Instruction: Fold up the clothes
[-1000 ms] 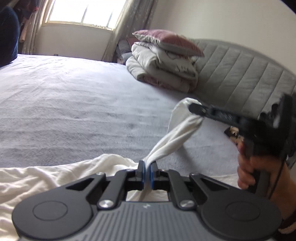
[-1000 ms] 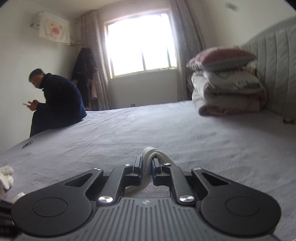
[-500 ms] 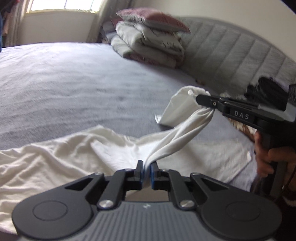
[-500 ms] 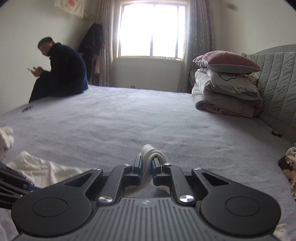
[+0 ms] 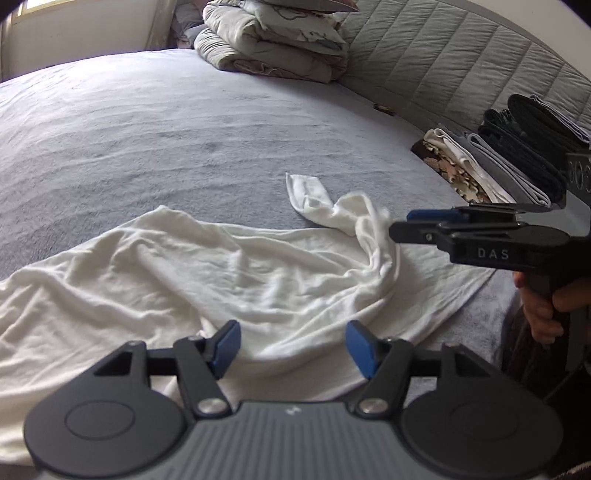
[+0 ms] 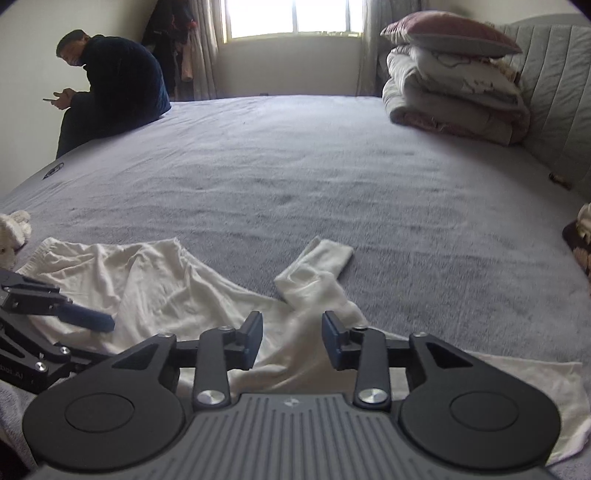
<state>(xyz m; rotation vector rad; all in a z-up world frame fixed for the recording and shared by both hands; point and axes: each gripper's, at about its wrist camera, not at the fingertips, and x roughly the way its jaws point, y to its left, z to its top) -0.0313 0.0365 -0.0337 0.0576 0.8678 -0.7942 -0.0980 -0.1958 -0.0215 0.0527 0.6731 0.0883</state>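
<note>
Hovering low over the bed, the left tool [image 5: 291, 349] has its blue pads spread wide with nothing between them, and the white garment [image 5: 229, 280] lies directly beneath and ahead of it. The right tool [image 6: 291, 336] is likewise parted and empty, its pads just above a rumpled ridge of the same cloth; from the left wrist view it reaches in from the right side, its tips close to the bunched fabric.

The garment looks like a thin, long-sleeved knit top, spread loosely across the near edge of the grey bedspread [image 5: 147, 122] and heavily creased. One sleeve [image 6: 317, 266] trails away from the body of the cloth and lies twisted on the bedspread, its cuff pointing toward the far side. I judge the fabric light, limp and stretchy: it will sag, drag and bunch rather than hold a shape, so a pinch on a single layer at a seam, hem or cuff should control it better than a grab at the loose middle. The twisted sleeve probably wants straightening before any fold, taken near the cuff and near the shoulder.

Further right, a row of folded clothes [image 5: 517, 155] leans by the padded headboard [image 5: 461, 59]. Beyond, folded quilts [image 6: 454, 96] topped by a pillow [image 6: 447, 33] sit at the head of the bed, and a seated man [image 6: 110, 81] looks at a phone by the window [image 6: 291, 14].
</note>
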